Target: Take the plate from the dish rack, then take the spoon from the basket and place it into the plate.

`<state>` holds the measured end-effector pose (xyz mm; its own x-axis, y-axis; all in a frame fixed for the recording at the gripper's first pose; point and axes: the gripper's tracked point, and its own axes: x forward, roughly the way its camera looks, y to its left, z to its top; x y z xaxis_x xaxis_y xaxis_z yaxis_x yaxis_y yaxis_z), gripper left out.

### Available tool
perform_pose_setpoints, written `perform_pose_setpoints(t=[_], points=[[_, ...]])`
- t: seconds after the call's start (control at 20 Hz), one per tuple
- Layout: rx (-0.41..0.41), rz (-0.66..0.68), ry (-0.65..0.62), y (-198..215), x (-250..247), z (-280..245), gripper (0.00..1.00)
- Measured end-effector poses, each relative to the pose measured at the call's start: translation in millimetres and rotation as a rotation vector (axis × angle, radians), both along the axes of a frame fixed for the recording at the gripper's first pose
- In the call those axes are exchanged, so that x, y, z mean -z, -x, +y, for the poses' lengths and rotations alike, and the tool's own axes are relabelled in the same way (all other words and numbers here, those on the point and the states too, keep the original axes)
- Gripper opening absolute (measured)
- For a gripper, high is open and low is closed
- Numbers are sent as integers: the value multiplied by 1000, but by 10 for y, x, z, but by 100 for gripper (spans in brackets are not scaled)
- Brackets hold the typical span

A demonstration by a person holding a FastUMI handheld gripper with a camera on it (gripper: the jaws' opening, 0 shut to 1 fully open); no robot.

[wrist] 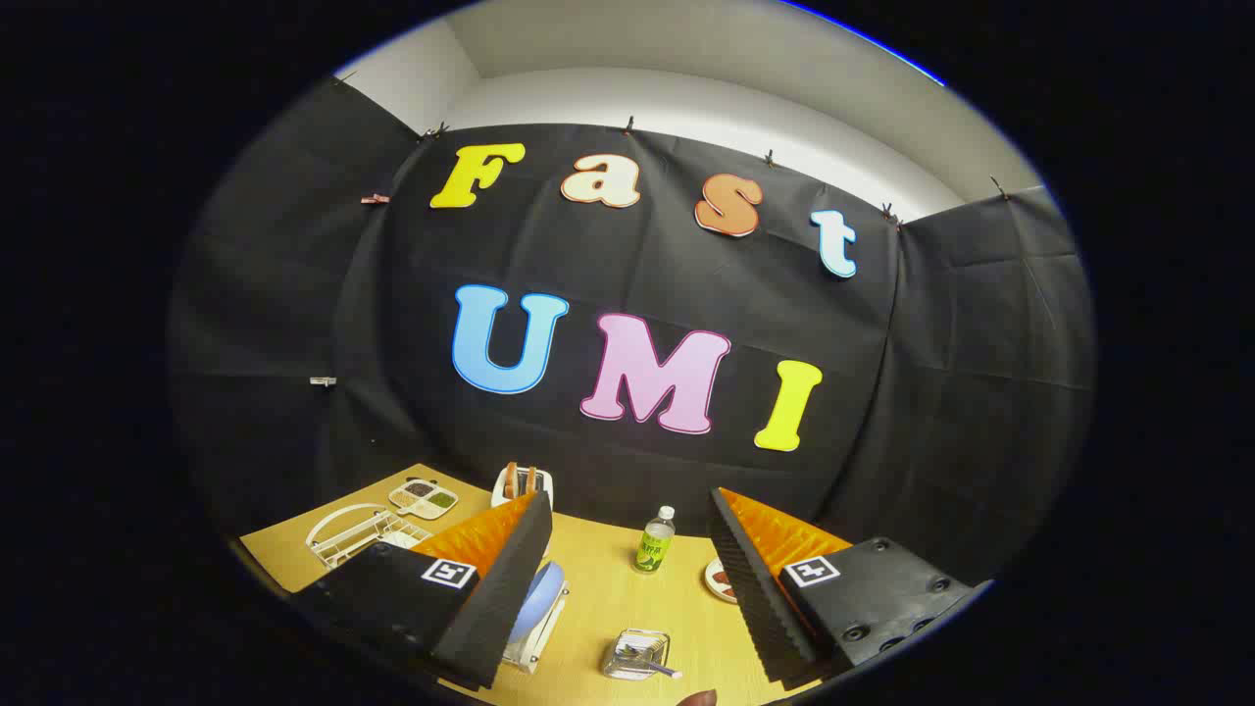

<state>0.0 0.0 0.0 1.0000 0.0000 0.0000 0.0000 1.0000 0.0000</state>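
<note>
we hold the gripper [627,588] high over the wooden table [608,598] with its fingers spread wide apart and nothing between them. the plate [539,600], pale blue, stands on edge in the dish rack [534,642], just beside our left finger, which covers part of it. the spoon [652,668] lies in the small wire basket [635,654], between the fingers and close under us. nothing is taken yet, so we judge the task barely begun.

the risks, as we see them: the plate stands upright in a narrow slot, so if we come down at an angle, one finger may knock it sideways or push the light rack across the table instead of closing on the rim. a smooth rim can also slip from a shallow grip. our left finger hides much of the plate, so alignment is guesswork until we shift. the green bottle [655,541] stands beyond the basket and could tip if we swing wide. the spoon's thin handle looks hard to pinch, and the basket may lift with it.
</note>
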Motion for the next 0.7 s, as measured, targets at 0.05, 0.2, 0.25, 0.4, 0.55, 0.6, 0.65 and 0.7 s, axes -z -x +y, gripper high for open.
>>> perform_pose_setpoints(t=[0.05, 0.2, 0.25, 0.4, 0.55, 0.6, 0.65, 0.7], points=[[2, 4, 0, -6, 7, -3, 98], [5, 14, -4, -15, 35, 10, 98], [5, 18, -5, -17, 47, 20, 98], [4, 30, -9, -26, 76, 52, 98], [0, 41, -7, -23, 97, 83, 98], [0, 42, -4, -19, 102, 88, 98], [-1, 43, -3, -20, 96, 94, 98], [-2, 44, -2, -24, 92, 93, 98]])
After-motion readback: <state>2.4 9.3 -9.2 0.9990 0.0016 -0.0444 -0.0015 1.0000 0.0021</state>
